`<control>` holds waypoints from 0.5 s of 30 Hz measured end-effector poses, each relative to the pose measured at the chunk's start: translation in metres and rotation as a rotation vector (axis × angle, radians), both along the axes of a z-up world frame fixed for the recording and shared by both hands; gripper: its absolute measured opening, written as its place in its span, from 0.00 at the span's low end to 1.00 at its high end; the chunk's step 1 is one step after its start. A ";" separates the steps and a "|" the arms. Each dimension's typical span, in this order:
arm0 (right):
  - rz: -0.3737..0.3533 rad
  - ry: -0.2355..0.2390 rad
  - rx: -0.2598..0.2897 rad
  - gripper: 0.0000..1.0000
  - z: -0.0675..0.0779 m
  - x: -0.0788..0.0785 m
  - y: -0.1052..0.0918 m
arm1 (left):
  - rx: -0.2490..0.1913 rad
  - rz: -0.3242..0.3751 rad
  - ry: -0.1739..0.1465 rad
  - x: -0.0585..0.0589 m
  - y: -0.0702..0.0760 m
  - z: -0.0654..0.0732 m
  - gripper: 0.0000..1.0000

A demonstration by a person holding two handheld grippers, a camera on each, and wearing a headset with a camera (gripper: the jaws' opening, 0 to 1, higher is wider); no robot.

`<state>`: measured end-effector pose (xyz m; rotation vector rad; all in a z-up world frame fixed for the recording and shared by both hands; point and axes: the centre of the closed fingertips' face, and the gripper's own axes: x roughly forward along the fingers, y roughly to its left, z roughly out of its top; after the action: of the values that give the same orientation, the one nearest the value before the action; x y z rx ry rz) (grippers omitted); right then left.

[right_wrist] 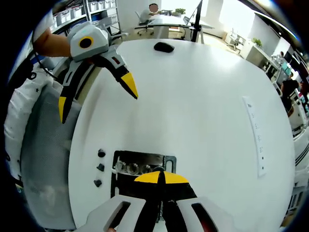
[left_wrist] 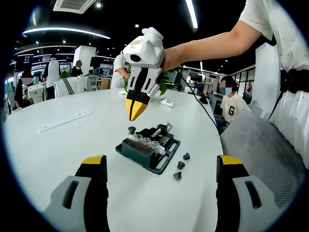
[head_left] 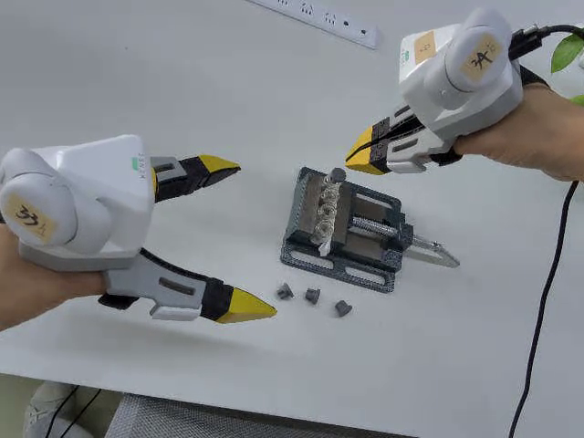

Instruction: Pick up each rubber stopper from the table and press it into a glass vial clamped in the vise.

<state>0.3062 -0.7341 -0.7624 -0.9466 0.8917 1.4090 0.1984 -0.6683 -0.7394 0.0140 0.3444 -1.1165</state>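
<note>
Three rubber stoppers (head_left: 313,295) lie loose on the white table (head_left: 182,82), just ahead of the nearer jaw tip of the left gripper (head_left: 256,240) and beside the near edge of the vise (head_left: 370,245). That gripper hovers with its jaws spread wide and nothing between them, and the vise sits straight ahead of the opening, a little apart. The right gripper (head_left: 351,157) hangs over the far end of the vise with its yellow tips pressed together; nothing seems to be pinched there, though the tips hide the seam. Below those tips a row of glass vials (head_left: 327,214) stands clamped in the vise, and the vial closest under them carries a dark stopper (head_left: 338,173) — seated or merely resting, I cannot tell. Beyond the right gripper lies a power strip (head_left: 319,15).
</note>
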 end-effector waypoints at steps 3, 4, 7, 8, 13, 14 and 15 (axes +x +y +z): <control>0.008 0.005 -0.009 0.00 -0.003 -0.002 0.001 | -0.001 0.003 0.000 0.000 0.001 0.000 0.93; 0.009 0.008 -0.011 0.00 -0.004 -0.002 0.002 | -0.001 0.005 0.001 0.001 0.001 0.000 0.93; 0.022 0.006 -0.024 0.00 -0.009 -0.002 0.002 | -0.002 0.007 0.000 0.001 0.002 0.000 0.93; 0.020 0.012 -0.025 0.00 -0.010 -0.002 0.002 | -0.003 0.008 0.001 0.001 0.002 0.000 0.93; 0.021 0.018 -0.031 0.00 -0.010 -0.004 0.003 | -0.005 0.009 0.004 0.001 0.003 -0.001 0.93; 0.016 0.025 -0.029 0.00 -0.011 -0.005 0.003 | -0.004 0.010 0.004 0.001 0.003 -0.002 0.93; 0.016 0.026 -0.030 0.01 -0.011 -0.005 0.003 | -0.003 0.011 0.005 0.001 0.003 -0.002 0.93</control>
<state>0.3013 -0.7307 -0.7734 -0.9615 0.9286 1.4276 0.1992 -0.6651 -0.7413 0.0068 0.3466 -1.1062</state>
